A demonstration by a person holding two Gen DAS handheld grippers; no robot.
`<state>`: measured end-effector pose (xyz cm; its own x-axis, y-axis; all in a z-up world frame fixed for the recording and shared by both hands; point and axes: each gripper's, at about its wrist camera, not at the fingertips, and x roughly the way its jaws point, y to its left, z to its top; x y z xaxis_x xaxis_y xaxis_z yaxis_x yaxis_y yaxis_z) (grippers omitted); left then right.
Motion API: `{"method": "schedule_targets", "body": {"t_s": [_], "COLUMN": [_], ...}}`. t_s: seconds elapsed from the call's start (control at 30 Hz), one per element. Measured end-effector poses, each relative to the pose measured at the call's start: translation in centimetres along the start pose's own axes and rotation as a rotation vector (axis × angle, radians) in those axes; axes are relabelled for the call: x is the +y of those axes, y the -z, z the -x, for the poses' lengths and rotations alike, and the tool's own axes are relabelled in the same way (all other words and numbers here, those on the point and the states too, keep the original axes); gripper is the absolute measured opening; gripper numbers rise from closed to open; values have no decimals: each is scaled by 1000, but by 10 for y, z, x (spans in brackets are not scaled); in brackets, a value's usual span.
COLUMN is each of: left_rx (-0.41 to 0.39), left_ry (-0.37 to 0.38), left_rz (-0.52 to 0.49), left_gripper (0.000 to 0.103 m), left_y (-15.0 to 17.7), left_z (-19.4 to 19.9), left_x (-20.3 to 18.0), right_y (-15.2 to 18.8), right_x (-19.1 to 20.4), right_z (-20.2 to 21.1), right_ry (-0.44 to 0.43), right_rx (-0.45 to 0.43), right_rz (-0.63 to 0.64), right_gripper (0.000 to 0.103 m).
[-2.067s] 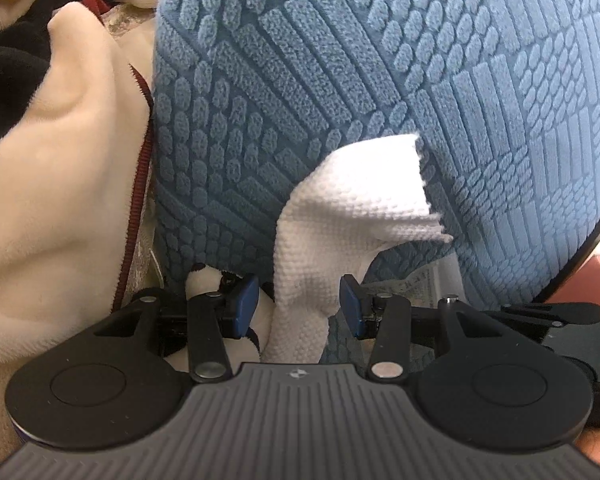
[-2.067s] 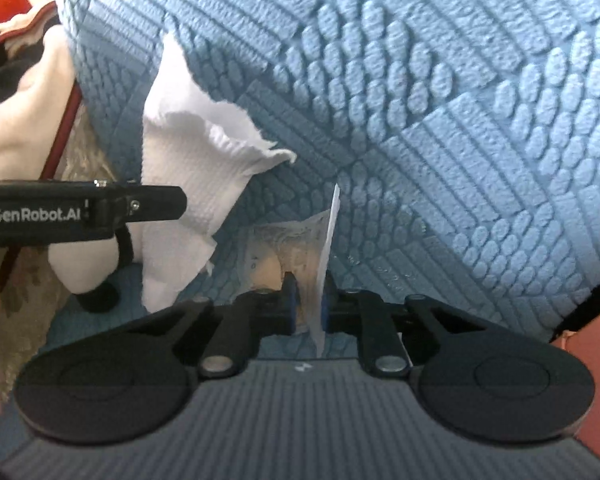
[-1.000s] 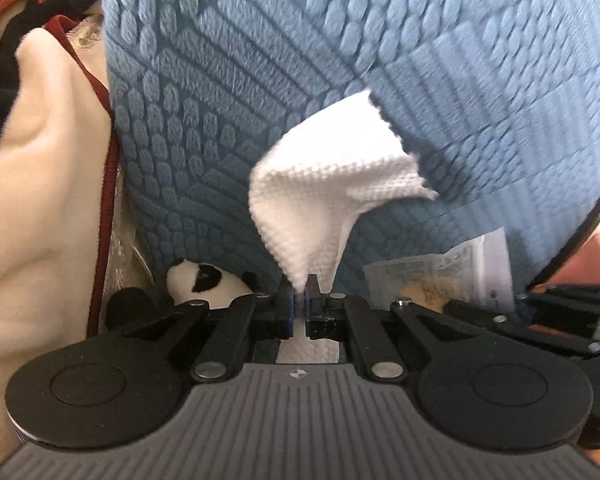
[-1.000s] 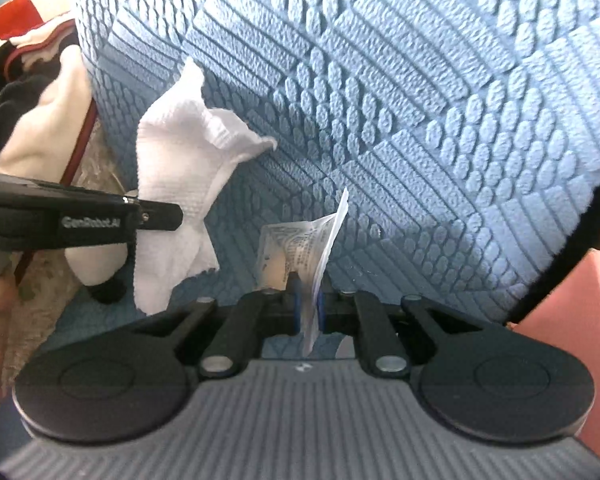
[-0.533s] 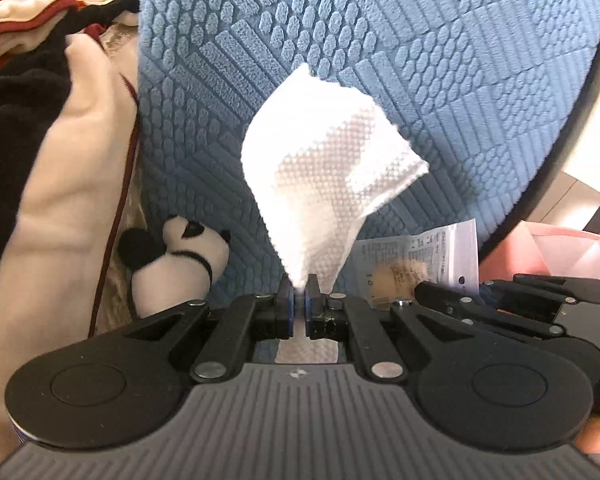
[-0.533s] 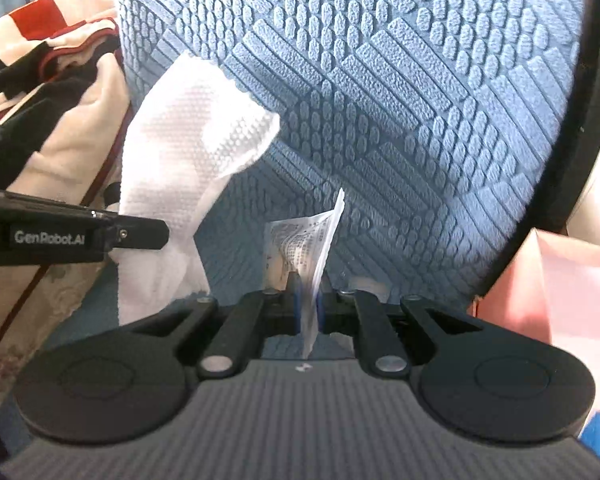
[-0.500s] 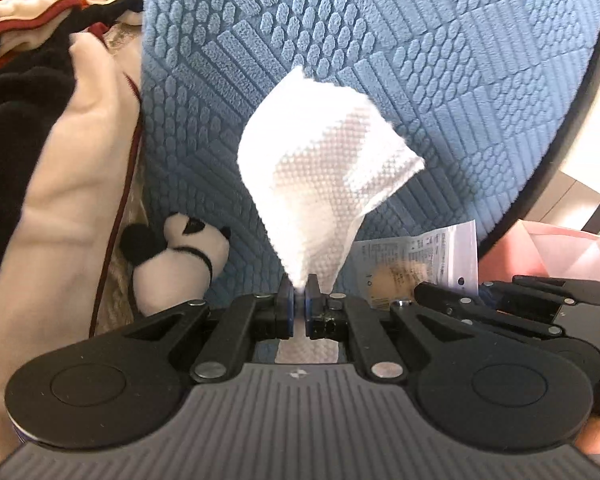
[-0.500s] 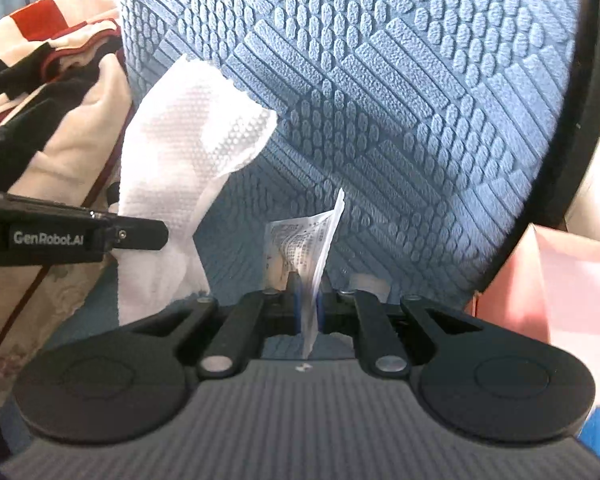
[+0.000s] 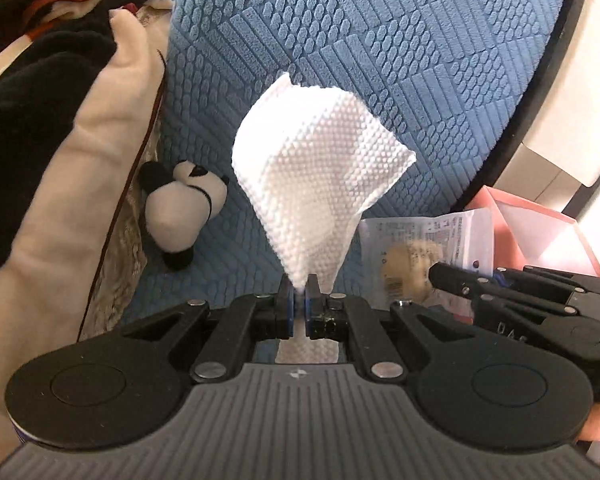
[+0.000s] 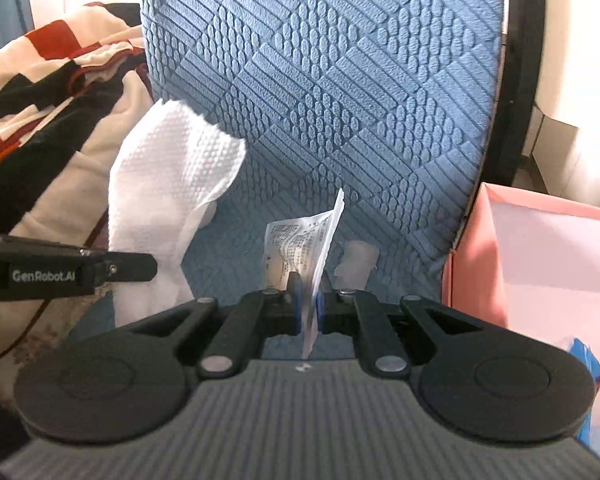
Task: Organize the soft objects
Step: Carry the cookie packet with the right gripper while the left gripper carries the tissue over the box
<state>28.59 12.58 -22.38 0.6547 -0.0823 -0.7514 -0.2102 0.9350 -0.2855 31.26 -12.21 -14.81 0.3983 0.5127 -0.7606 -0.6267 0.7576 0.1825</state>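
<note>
My left gripper is shut on a white embossed paper towel and holds it up in front of the blue textured chair cushion. The towel also shows in the right wrist view, with the left gripper's side below it. My right gripper is shut on a clear printed plastic packet, held edge-on. In the left wrist view the packet sits right of the towel, with the right gripper on it. A small panda plush lies on the seat at left.
A cream, black and red blanket is heaped on the left; it also shows in the right wrist view. A pink box stands to the right of the chair. A black chair frame edges the cushion.
Both grippers have pulled back from the cushion with the towel and the packet still held. More of the seat, the panda and the pink box now show.
</note>
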Motion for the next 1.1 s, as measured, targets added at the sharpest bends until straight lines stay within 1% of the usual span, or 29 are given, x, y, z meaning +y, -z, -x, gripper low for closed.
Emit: {"method": "schedule_targets", "body": {"t_s": [0.33,0.47,0.6,0.7,0.77,1.1], "left_rx": [2,9,9,13,11,-11], "left_ry": [2,6,3,16,9,38], "left_rz": [25,29,-2,-9,-15,18], "left_gripper": [6,6,6,6,6,6], "left_y": [33,44,56,63,68,83], "left_z": [22,31,38,43,46,69], "left_x": [2,-3,-15,-21,-24,-25], "right_y": [23,33,43,50,54,74], "right_x": [9,14,15,15,15,18], "right_z": [17,26,36,44,50,77], "right_ry": [-15,-7,9,7,17,50], "right_rx": [16,15,16,20,16,16], "right_rz": [-29,-25,-37,-54,-55,-58], "right_gripper": [10,10,10,10,10,10]}}
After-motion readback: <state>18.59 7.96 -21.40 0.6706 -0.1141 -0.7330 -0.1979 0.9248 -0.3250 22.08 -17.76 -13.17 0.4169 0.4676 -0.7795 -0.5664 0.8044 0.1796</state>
